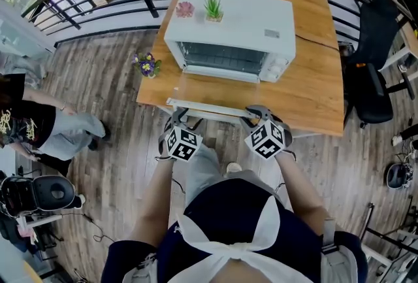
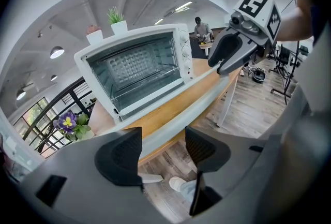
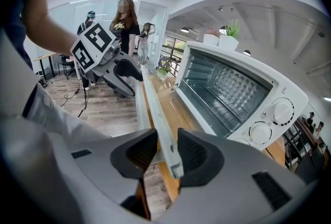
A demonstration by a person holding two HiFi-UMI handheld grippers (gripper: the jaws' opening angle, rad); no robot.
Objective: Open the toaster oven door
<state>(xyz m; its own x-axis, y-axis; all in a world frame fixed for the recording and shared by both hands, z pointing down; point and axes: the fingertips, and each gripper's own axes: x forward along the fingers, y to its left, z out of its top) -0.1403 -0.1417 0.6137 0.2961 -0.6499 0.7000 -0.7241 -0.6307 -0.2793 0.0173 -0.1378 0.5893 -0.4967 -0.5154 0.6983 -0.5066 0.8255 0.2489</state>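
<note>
While the person's arms are reaching up from the bottom of the head view, the left gripper and the right gripper are sitting at the near edge of the table, one at each end of the door's handle. In the left gripper view the jaws are standing wide, with the handle running loosely through the gap. In the right gripper view the jaws are standing narrower, the pads lying just beside either face of the handle's end without clamping it. Just beyond, the door is lying fully dropped, flat over the tabletop, baring the rack inside the toaster oven at the centre of the frame. Two small potted plants are standing on its roof, and purple flowers are sitting at the table's left corner.
</note>
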